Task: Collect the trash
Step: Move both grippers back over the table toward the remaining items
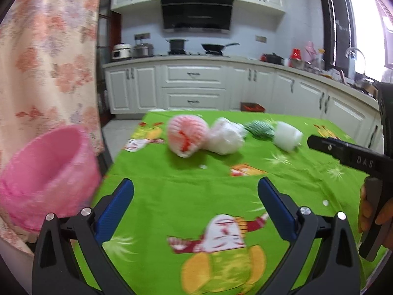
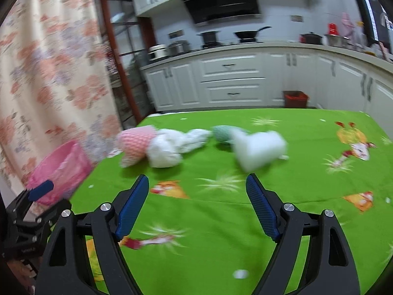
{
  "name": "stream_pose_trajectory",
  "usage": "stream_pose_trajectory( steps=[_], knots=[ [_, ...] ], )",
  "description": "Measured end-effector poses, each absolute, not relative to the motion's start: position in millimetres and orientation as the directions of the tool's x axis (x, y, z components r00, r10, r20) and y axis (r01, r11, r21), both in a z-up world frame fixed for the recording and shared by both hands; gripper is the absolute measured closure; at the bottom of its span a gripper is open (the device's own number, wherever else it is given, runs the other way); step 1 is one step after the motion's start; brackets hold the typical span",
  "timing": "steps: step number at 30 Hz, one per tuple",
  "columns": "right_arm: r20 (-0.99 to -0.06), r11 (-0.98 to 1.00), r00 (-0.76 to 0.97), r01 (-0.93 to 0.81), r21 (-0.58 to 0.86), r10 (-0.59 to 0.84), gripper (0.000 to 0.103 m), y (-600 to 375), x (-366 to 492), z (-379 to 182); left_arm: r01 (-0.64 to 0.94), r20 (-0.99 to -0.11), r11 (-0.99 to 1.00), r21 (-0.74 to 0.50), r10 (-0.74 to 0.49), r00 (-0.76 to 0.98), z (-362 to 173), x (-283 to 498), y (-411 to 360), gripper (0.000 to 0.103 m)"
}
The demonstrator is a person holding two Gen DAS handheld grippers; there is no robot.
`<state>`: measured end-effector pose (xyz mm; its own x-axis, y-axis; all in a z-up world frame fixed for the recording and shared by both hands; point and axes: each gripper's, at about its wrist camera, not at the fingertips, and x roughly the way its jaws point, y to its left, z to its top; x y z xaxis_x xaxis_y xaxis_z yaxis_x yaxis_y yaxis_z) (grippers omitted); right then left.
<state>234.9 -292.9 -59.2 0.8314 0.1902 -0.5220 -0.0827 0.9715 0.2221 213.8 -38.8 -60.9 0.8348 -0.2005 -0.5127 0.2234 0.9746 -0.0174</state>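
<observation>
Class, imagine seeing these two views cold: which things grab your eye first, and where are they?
The bright green tablecloth fills both views. Across its far half lies a row of trash: pink foam net, white crumpled plastic, green net, white foam piece. A pink bin sits at its left edge.

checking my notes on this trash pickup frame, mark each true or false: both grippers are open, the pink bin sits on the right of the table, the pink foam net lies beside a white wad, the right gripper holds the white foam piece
1. Both grippers are open: true; the left gripper and right gripper hold nothing.
2. Pink bin on the right: false, at the table's left edge.
3. Pink foam net beside the white wad: true.
4. Right gripper holds the white foam piece: false, it lies on the green tablecloth.
</observation>
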Motion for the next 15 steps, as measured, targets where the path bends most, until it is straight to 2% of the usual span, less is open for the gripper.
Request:
stream_pose_trajectory(
  steps=[7,15],
  knots=[
    [-0.553,0.967,0.825,0.033,0.254,0.117,0.025,-325.6,249.5,-69.1,0.260,-0.543,0.966,0.012,-0.212,0.813,-77.7,229.7,-77.9,0.005],
    [-0.585,0.967,0.809,0.107,0.233,0.051,0.023,-321.7,289.4,-77.3,0.231,-0.534,0.972,0.029,-0.181,0.826,-78.9,232.9,-71.3,0.005]
  ],
)
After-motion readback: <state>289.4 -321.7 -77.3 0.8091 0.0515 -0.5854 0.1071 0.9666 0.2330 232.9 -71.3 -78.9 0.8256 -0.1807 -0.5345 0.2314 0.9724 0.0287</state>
